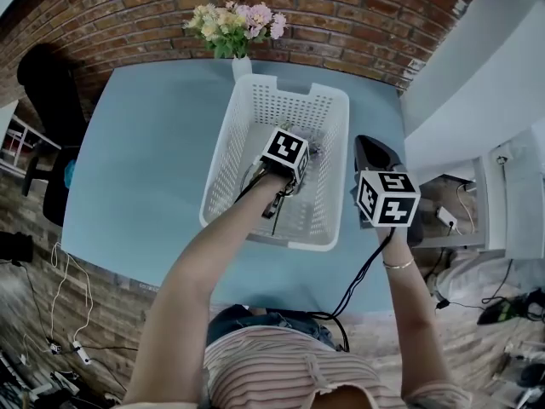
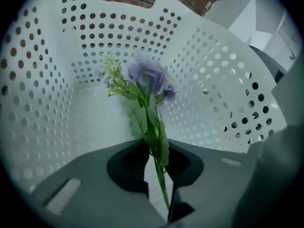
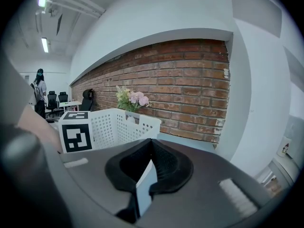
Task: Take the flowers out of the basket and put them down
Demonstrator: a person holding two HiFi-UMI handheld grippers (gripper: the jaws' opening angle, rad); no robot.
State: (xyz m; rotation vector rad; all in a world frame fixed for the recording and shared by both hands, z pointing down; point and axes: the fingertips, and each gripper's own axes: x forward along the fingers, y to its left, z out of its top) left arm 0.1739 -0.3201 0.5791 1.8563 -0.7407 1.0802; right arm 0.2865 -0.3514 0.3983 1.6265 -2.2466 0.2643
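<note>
A white perforated basket [image 1: 223, 156] stands on the pale blue table [image 1: 153, 143]. My left gripper [image 1: 305, 158] reaches down inside it. In the left gripper view a purple artificial flower [image 2: 149, 75] with green leaves lies along the jaw line, and its thin stem [image 2: 160, 179] runs between the jaws of the left gripper [image 2: 156, 146]. A sliver of gap still shows beside the stem. My right gripper [image 1: 368, 143] hovers just right of the basket, above the table; the right gripper [image 3: 152, 141] has its tips together and holds nothing.
A bouquet in a white vase [image 1: 238, 28] stands at the table's far edge against the brick wall, just behind the basket. The basket walls [image 2: 42, 103] close in around the left gripper. A cable trails off the table's near edge. A person [image 3: 39, 96] stands far off.
</note>
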